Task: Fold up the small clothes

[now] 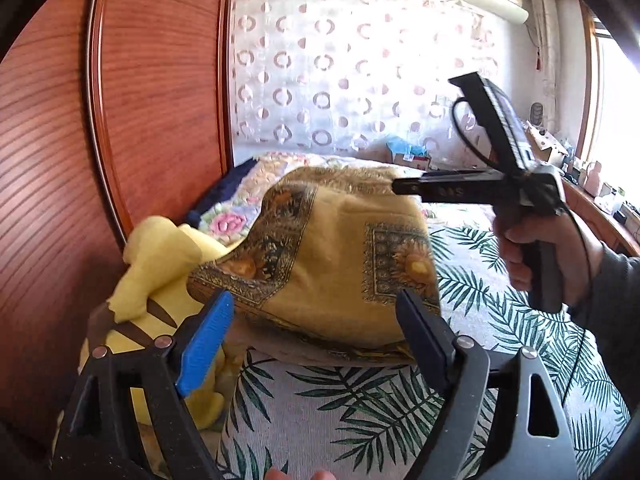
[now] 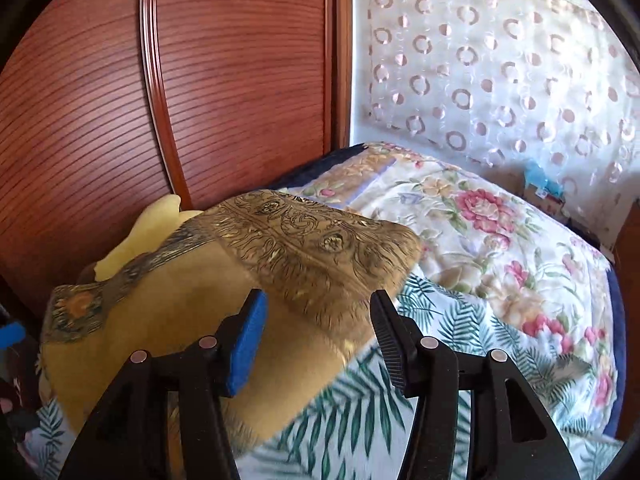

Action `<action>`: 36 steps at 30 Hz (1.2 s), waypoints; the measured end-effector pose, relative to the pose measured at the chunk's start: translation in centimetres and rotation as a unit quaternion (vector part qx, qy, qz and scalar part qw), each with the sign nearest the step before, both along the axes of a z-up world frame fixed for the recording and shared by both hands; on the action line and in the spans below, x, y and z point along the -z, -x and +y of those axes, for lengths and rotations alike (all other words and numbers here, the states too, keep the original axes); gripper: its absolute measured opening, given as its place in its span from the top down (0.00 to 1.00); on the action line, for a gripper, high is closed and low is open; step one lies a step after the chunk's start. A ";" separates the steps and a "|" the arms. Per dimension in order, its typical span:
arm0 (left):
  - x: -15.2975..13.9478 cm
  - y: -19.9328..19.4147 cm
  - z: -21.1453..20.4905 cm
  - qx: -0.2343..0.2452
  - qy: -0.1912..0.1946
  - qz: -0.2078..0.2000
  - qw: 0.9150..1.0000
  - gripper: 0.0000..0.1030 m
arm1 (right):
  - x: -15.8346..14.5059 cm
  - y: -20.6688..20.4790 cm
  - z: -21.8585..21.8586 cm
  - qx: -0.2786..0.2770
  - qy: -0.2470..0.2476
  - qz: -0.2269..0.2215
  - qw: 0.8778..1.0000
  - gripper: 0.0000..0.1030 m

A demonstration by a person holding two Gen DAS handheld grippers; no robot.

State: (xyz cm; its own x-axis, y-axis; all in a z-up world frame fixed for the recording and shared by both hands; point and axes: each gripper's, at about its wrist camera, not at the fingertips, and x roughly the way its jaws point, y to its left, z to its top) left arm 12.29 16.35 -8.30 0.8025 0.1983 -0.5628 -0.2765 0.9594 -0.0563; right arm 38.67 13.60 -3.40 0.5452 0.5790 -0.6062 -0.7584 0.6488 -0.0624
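A folded yellow-gold cloth with dark ornate borders (image 1: 332, 264) lies on the palm-leaf bedsheet (image 1: 360, 412), leaning against a yellow plush toy (image 1: 160, 264). My left gripper (image 1: 316, 340) is open and empty, its jaws wide apart just in front of the cloth's near edge. My right gripper (image 2: 320, 340) is open and empty, hovering close over the cloth (image 2: 200, 300) near its fringed corner. The right gripper also shows in the left wrist view (image 1: 404, 188), held in a hand above the cloth's far right part.
A red-brown wooden headboard (image 1: 120, 120) stands at the left. A floral quilt (image 2: 500, 240) lies behind the cloth. A sheer curtain with ring pattern (image 2: 500, 60) hangs at the back. A cluttered desk (image 1: 592, 192) is at the far right.
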 end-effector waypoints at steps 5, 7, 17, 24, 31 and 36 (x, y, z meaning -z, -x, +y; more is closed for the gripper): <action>-0.5 0.9 -0.8 0.007 -0.004 0.001 1.000 0.17 | -1.3 3.7 -3.4 0.011 -0.023 -0.003 1.000 0.46; -0.7 1.4 -1.3 0.011 -0.005 -0.001 1.000 0.17 | -1.7 5.4 -5.1 0.017 -0.029 -0.005 0.999 0.44; -1.3 3.3 -5.1 0.053 -0.002 -0.011 0.999 0.17 | -2.2 13.6 -13.9 0.050 -0.046 -0.016 0.998 0.31; -1.6 3.7 -8.3 0.086 -0.005 -0.009 0.996 0.17 | -2.9 19.8 -20.0 0.096 -0.057 -0.039 0.993 0.20; -2.9 4.5 -11.9 0.104 -0.009 -0.019 0.994 0.17 | -3.8 25.5 -25.5 0.161 -0.078 -0.050 0.983 0.20; -5.0 4.8 -14.2 0.129 -0.007 -0.034 0.991 0.17 | -5.3 28.9 -28.7 0.204 -0.090 -0.068 0.972 0.20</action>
State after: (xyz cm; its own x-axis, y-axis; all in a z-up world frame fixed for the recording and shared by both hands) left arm 7.47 2.15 -3.27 0.8635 -0.0109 -0.5043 -0.0179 0.9985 -0.0523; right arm 9.73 -15.13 1.94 0.8200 0.3882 -0.4207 -0.4284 0.9036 -0.0013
